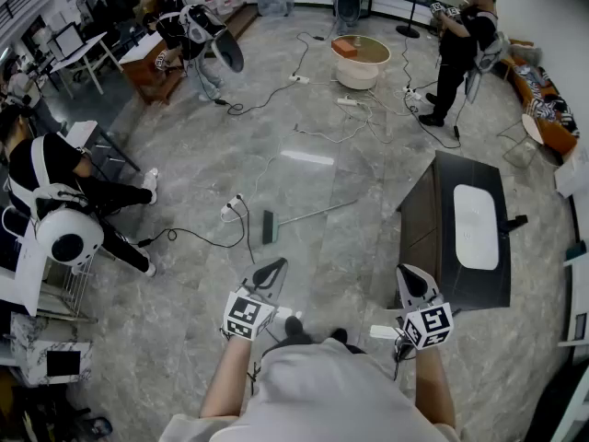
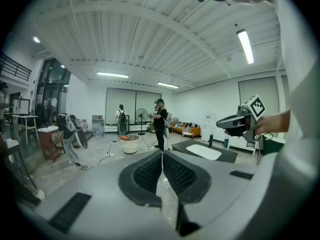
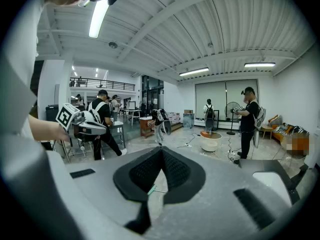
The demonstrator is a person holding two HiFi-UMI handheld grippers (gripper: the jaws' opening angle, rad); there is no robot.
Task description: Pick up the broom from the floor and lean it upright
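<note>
Broom is flat on the grey marble floor, centre of the head view. Its green head is at the left end and the thin handle runs right and slightly up. Nothing touches it. A white power strip with a black cable lies just left of the head (apart from it).

Left gripper is below the broom head in the frame, near but clear of it. Jaws are clenched: its own view shows the two pads meeting on one line with nothing between them.

Right gripper is at lower right, well apart from the broom, at the lower-left corner of the dark table as framed. Jaws are clenched too, tips meeting, empty. In the right gripper view a green sliver of the broom shows through the gap under the pad tips (it lies on the floor beyond, not in the grip).

Both grippers pitch slightly down, with the person's forearms coming in from the bottom edge.

The table carries a white oval piece (can't tell what it is).

Farther out:
- seated person in black at the left edge
- standing person at upper right
- round low table at top centre with an orange thing on it
- loose cables on the floor around it
</note>
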